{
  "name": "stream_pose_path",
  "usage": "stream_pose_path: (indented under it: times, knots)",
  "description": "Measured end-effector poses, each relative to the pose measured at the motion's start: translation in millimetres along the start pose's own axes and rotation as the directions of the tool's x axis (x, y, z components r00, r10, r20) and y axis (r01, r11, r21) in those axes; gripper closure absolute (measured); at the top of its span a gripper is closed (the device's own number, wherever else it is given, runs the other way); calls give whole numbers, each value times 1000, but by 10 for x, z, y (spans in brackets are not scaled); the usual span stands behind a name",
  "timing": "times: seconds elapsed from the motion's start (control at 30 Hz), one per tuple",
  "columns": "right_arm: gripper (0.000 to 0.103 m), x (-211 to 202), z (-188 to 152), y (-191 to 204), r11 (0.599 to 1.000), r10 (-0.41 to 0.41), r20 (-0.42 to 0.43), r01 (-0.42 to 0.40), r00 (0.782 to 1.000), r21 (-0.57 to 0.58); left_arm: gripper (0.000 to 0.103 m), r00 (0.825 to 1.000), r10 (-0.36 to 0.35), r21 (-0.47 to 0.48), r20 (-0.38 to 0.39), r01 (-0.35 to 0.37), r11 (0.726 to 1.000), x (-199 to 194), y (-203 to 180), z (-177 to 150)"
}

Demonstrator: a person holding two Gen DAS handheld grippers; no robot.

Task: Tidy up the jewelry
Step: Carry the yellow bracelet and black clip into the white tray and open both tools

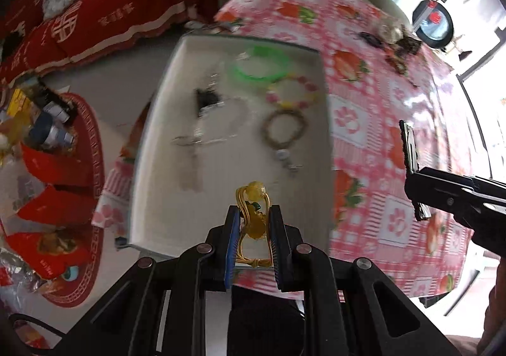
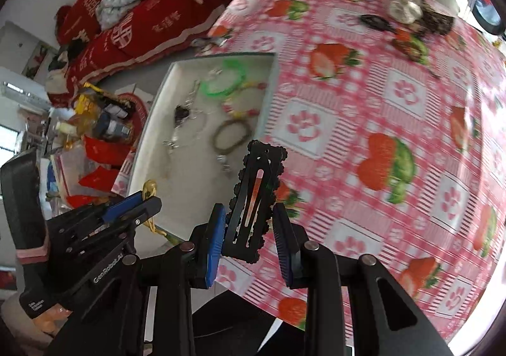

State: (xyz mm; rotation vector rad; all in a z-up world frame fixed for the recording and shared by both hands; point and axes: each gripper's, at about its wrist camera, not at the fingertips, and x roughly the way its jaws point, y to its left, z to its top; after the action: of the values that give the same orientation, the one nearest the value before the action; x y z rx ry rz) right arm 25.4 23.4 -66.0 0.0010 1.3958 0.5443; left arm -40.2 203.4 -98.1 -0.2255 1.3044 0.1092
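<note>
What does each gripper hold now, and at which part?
The left gripper pinches the yellow cord bracelet at its middle; the right gripper grips the black hair clip near its lower end.

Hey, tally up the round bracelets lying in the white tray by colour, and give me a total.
Green bracelet: 1
Pink and yellow beaded bracelet: 1
Brown beaded bracelet: 1
Total: 3 in the white tray
</note>
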Motion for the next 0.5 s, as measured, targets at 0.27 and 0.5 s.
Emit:
stream_pose_path:
  times: [0.27, 0.5]
  knots:
    - [70, 433, 33, 380, 998, 23, -73, -28, 997, -64, 78, 999, 20, -15, -38, -21, 1000, 266, 301, -51]
    - [70, 845, -26, 552, 994, 25, -159, -41, 987, -98, 78, 997, 35, -7, -72, -36, 999, 508, 386, -82]
